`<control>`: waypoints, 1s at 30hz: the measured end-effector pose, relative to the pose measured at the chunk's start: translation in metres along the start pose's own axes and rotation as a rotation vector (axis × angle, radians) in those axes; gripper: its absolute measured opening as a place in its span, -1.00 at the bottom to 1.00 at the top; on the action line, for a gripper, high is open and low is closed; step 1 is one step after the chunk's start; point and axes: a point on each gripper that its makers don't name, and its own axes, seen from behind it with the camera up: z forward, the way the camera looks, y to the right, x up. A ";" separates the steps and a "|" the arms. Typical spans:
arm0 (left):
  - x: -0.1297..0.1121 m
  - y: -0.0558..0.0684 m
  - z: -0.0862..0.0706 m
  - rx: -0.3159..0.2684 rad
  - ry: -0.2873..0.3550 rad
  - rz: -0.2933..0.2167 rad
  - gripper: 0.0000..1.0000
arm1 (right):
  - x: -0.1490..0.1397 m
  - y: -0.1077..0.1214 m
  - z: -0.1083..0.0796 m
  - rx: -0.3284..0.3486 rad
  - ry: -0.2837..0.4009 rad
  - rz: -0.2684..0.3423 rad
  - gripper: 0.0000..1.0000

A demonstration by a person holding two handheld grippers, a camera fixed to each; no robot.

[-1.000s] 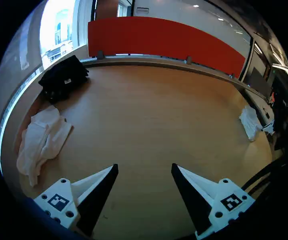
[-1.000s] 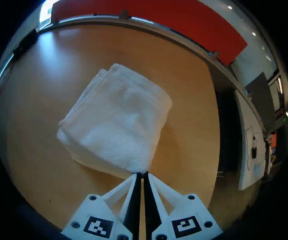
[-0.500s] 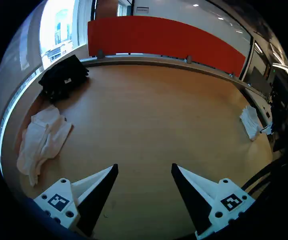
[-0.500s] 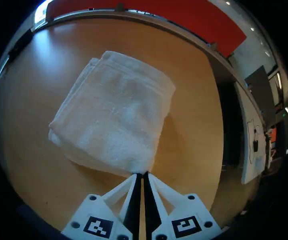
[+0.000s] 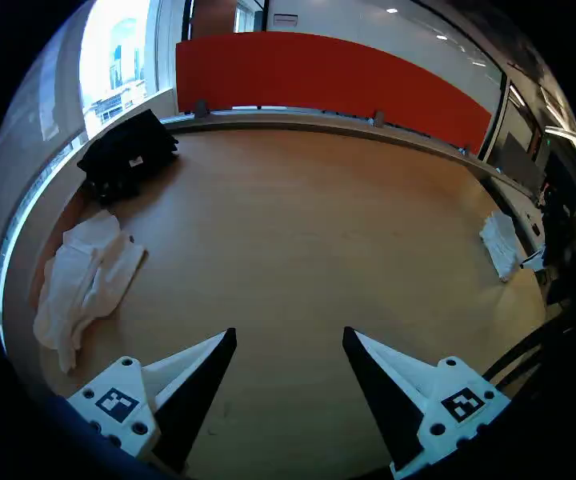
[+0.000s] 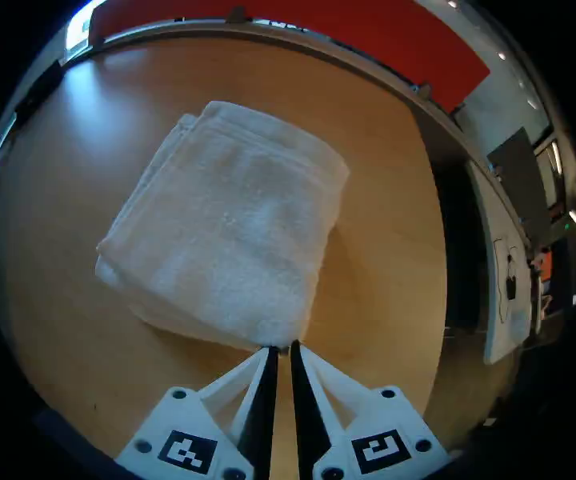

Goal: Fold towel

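Wooden table (image 5: pixel 304 216) is carrying a crumpled white cloth (image 5: pixel 84 284) at left and the folded towel (image 5: pixel 500 244) at far right. The left gripper (image 5: pixel 288 336) is gaping wide at bottom centre, holding nothing. The right gripper (image 6: pixel 283 350) is showing a thin slit, tips at the towel's near corner; whether it is pinching, I cannot tell.

Both views overlook one table (image 5: pixel 304 224) (right gripper view nearer).

Nothing here you can actually read. Your left tool (image 5: pixel 288 330) and right tool (image 6: pixel 283 348) carry black-and-white square markers (image 5: pixel 118 404), no letters. The white tag (image 5: pixel 135 162) on the black bag (image 5: pixel 120 148) is too small.
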 end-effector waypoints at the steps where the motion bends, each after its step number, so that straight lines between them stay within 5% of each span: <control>1: 0.000 0.000 0.000 -0.001 0.000 0.000 0.98 | -0.001 0.001 -0.001 -0.004 0.003 -0.001 -0.64; 9: 0.001 0.002 0.002 -0.009 0.000 0.004 0.98 | -0.002 0.006 -0.015 -0.022 0.036 0.000 -0.20; 17: 0.001 0.006 0.003 -0.019 0.002 0.003 0.98 | 0.004 0.001 -0.027 -0.022 0.069 -0.002 0.65; 30: 0.001 0.003 0.000 -0.020 0.010 0.000 0.99 | 0.041 -0.018 -0.043 0.009 0.170 0.026 0.72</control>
